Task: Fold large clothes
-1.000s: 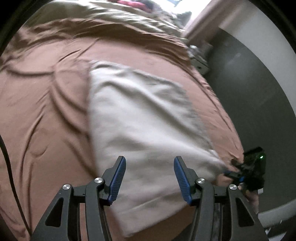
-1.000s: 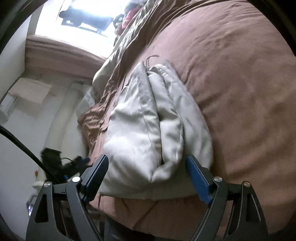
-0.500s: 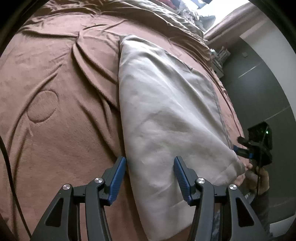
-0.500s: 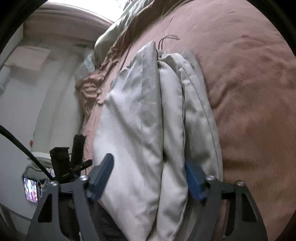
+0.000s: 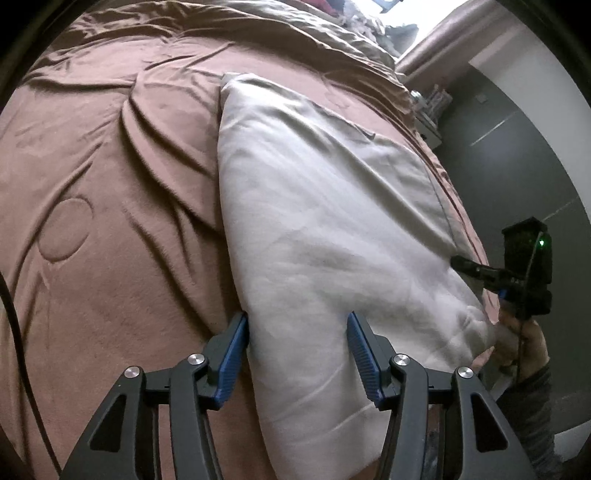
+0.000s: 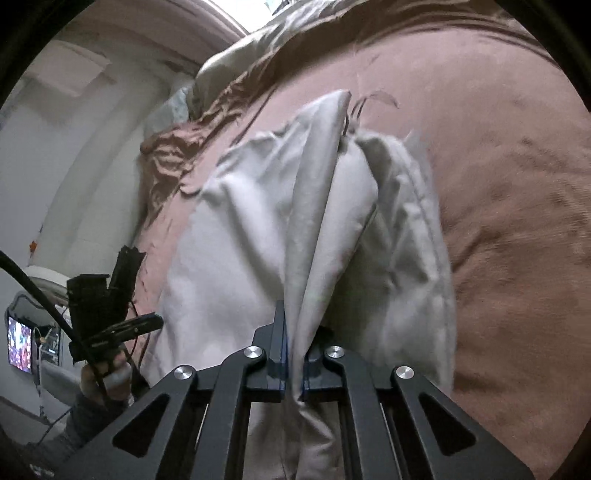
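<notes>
A folded beige garment (image 5: 325, 229) lies on a brown bed cover (image 5: 103, 229). My left gripper (image 5: 297, 354) is open, its blue fingers straddling the garment's near left edge. In the right wrist view the same garment (image 6: 258, 240) shows several stacked layers. My right gripper (image 6: 293, 354) is shut on a raised fold of the garment at its near end. The right gripper also shows at the right of the left wrist view (image 5: 517, 269), at the garment's corner.
The brown cover (image 6: 498, 184) is wrinkled and fills most of both views. Olive bedding (image 5: 314, 29) is bunched at the far end. A dark grey wall (image 5: 517, 166) and a small shelf stand beside the bed. A lit screen (image 6: 20, 343) glows at far left.
My right gripper closed on a fold of the garment and moved in over it. My left gripper came lower and closer to the garment's left edge, still open.
</notes>
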`<state>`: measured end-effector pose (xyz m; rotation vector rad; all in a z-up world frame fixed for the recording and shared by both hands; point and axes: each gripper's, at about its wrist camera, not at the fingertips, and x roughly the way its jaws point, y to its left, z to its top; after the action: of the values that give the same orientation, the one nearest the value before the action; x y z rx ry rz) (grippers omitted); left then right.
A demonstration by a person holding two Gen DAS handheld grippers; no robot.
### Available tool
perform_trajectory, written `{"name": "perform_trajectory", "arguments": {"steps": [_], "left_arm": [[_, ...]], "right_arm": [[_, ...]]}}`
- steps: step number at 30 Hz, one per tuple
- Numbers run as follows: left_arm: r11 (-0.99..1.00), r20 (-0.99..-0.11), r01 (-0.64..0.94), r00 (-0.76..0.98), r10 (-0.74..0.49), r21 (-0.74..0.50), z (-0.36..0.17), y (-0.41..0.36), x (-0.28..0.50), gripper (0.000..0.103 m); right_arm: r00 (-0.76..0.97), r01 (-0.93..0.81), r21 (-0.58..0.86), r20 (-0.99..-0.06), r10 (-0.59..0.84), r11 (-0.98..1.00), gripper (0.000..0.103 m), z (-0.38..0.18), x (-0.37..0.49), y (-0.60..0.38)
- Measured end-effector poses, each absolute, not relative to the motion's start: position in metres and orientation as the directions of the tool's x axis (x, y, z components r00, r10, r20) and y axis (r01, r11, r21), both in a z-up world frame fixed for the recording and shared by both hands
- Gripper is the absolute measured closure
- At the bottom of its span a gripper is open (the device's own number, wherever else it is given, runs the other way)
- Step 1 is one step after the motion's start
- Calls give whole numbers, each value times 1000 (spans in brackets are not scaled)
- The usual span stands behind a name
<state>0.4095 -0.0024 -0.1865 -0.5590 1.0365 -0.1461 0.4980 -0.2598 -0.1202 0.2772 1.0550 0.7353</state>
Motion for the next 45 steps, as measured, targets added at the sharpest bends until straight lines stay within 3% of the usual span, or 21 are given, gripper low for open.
{"name": "perform_trajectory", "arguments": {"steps": [9,12,13,14,15,16,36,39,41,45], "left_arm": [[882,-788,-60,480,-385,-467,-175,-31,422,48],[863,-769,-67,492,-408,-501,-172,-20,421,48],[859,-762,-71,502,-409,-508,-170,-15,420,48],[857,-759,-77,509,-405,-509,-168,-11,420,47],[857,-758,-83,517,-399,-508,-166,-7,419,46],[856,-755,-90,523,-394,-509,-165,-3,421,45],[840,-775,-163,506,-379,-517,-202,27,495,42],[838,-771,-161,509,-383,-522,-203,28,506,42],[839,-771,-160,511,-380,-520,-203,29,512,42],[842,-772,-160,513,-376,-516,-204,33,520,42]], "right_arm": [[329,-329,526,-715,617,784,99,-138,483,-273],[358,-349,462,-738,572,815,87,-122,474,-279],[367,-355,450,-739,565,820,67,-117,472,-278],[374,-359,450,-733,568,818,35,-112,472,-278],[375,-360,457,-727,575,813,21,-110,470,-281],[380,-355,469,-718,583,809,14,-107,470,-284],[253,-257,701,-615,746,665,14,-171,558,-310],[215,-265,705,-621,753,657,27,-176,576,-300],[183,-253,715,-626,758,652,41,-182,589,-295],[146,-254,715,-638,756,652,43,-186,612,-278]]}}
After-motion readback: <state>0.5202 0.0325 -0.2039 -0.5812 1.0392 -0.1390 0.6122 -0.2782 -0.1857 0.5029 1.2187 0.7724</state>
